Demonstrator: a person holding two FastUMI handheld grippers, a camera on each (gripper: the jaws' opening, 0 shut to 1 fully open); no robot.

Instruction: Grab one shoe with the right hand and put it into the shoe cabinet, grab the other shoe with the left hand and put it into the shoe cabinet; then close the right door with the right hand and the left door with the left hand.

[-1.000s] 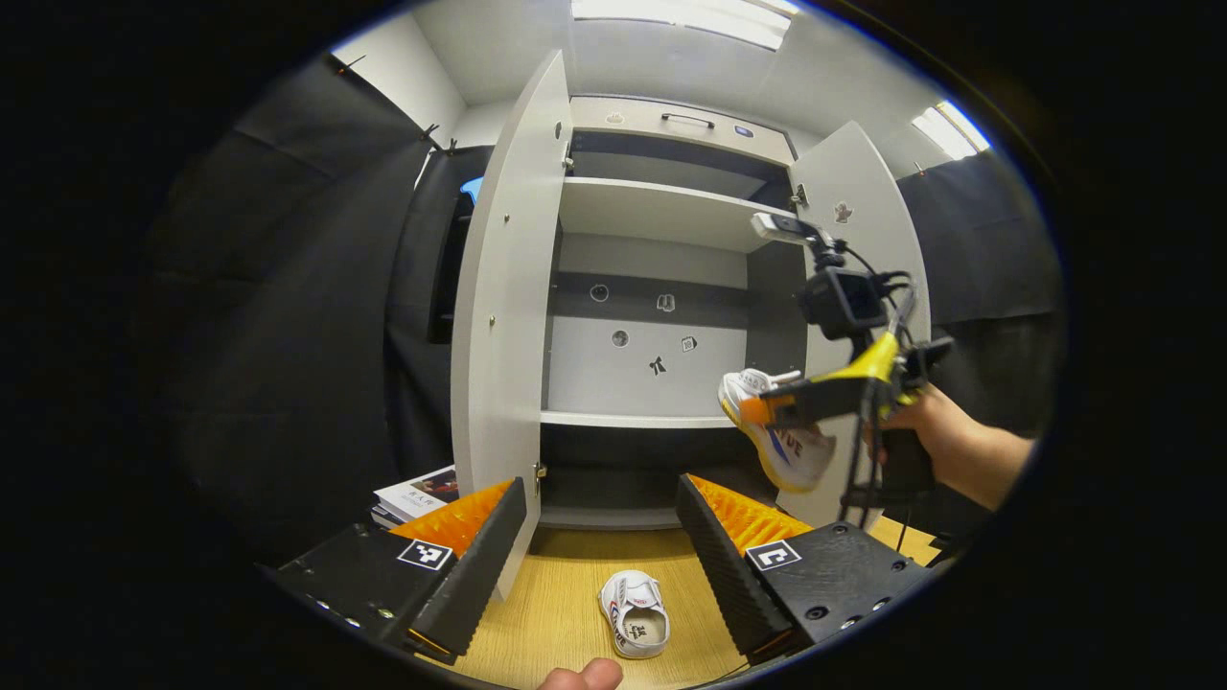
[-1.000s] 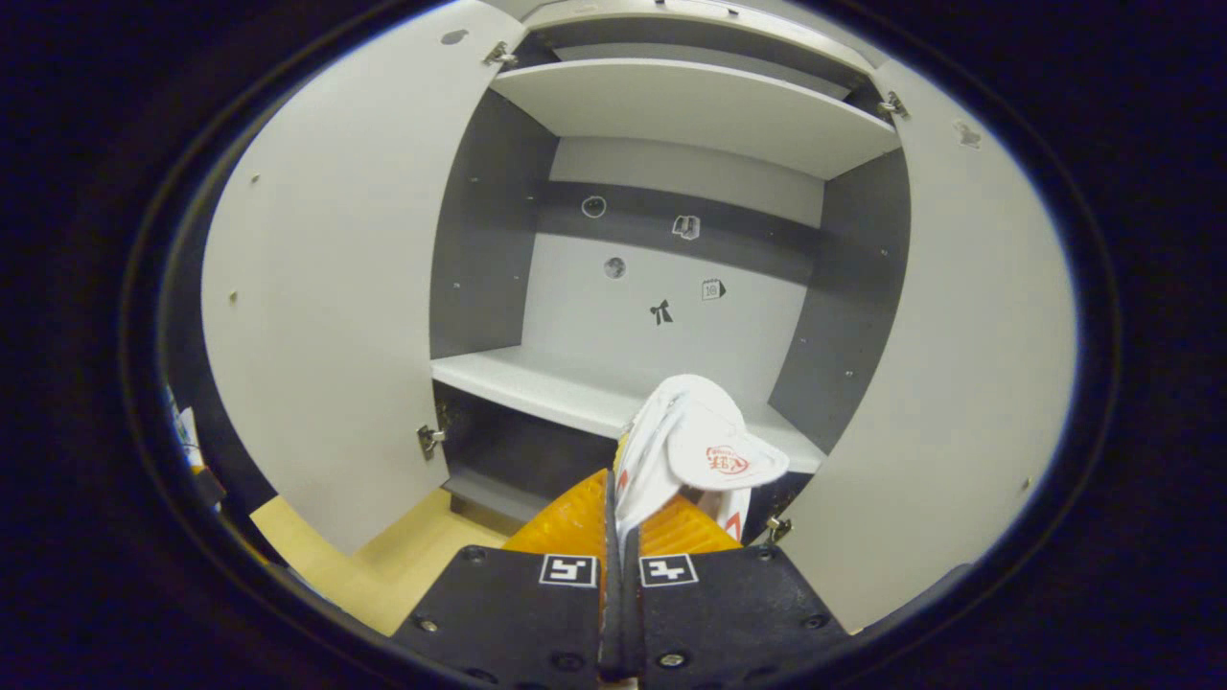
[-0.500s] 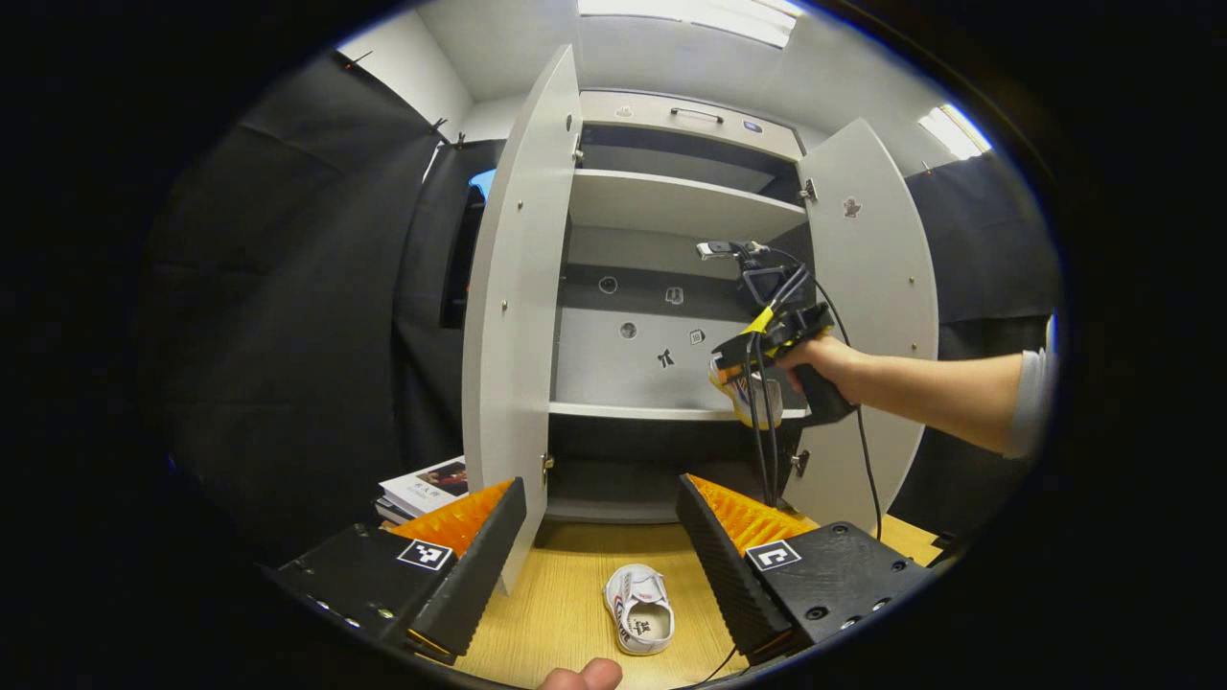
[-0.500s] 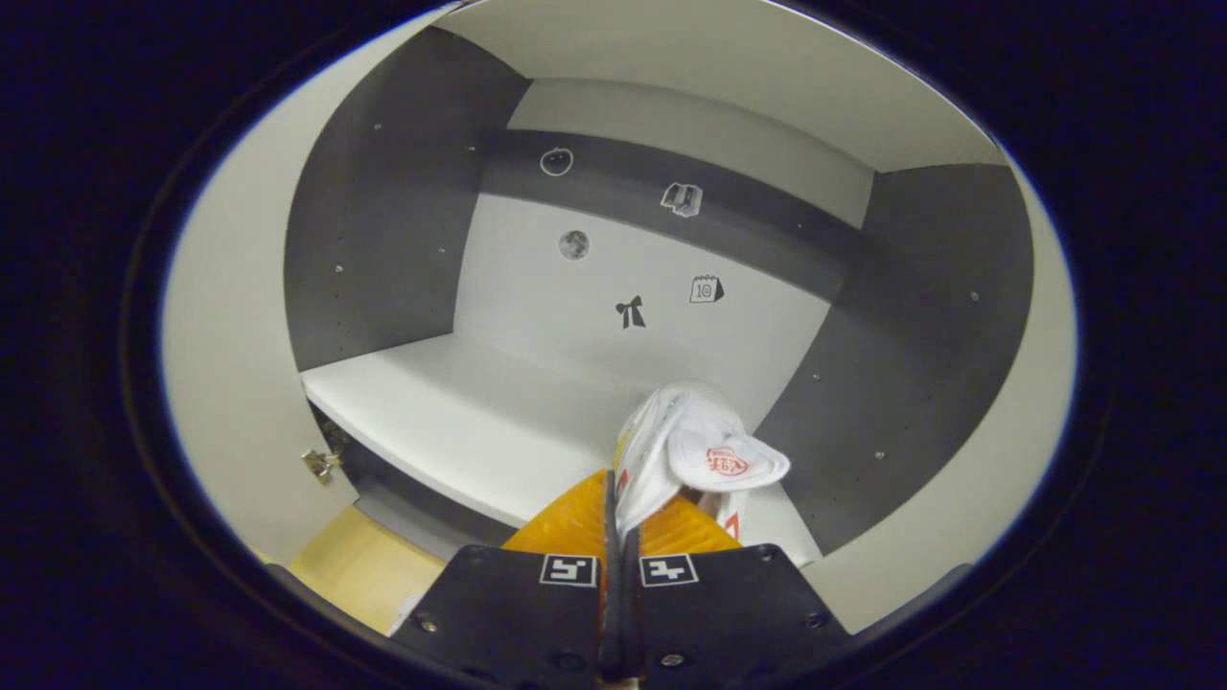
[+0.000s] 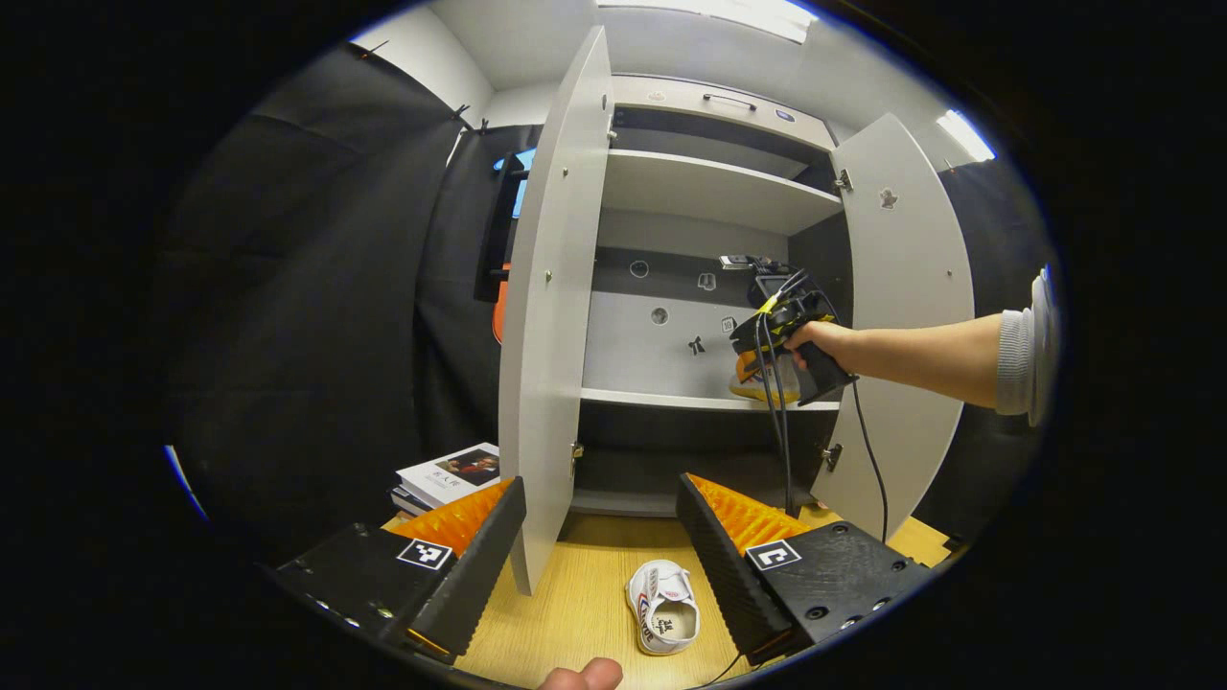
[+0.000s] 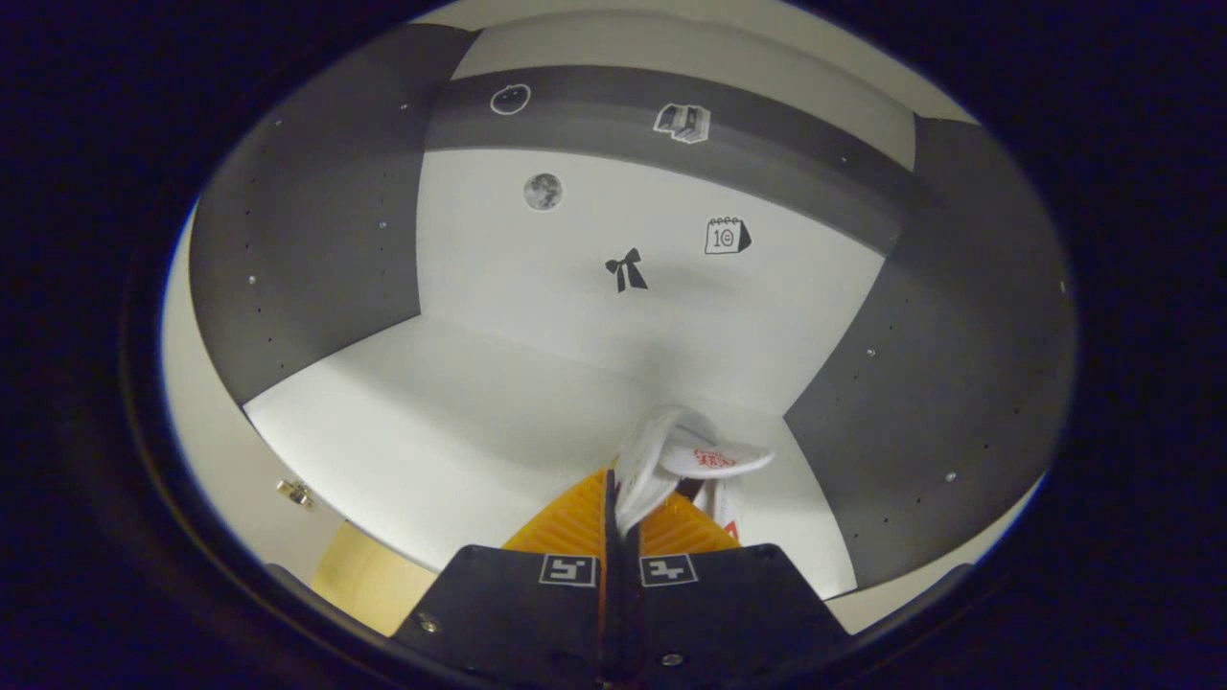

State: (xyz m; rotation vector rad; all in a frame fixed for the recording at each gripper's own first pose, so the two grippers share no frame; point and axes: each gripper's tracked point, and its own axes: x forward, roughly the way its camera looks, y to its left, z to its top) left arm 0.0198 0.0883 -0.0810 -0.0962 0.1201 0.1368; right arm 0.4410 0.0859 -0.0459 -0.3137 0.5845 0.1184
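The right tool (image 6: 621,498) is pinched tight on the collar of a white shoe (image 6: 671,460), both fingers pressing on it with no gap between them, and it holds the shoe inside the shoe cabinet (image 5: 709,192), low over the right end of the middle shelf (image 6: 451,422). In the left gripper view the same shoe sits at the shelf's front right corner, under the hand (image 5: 815,335).

The likely trouble is the release. The grip is on soft fabric only, so the shoe may tip or roll as the fingers part, and so near the shelf's front edge and the side wall it could slide off toward the counter (image 5: 575,613). A shoe left overhanging would also block the right door (image 5: 901,316).

The left tool (image 5: 599,527) stands wide open and holds nothing, with the second shoe (image 5: 663,618) lying on the counter between its fingers and the left door (image 5: 551,316) close ahead.

Compared with a second ago, the right tool has moved from in front of the cabinet to deep inside it, and the shoe has dropped to shelf level. The left tool has shifted a little leftward.
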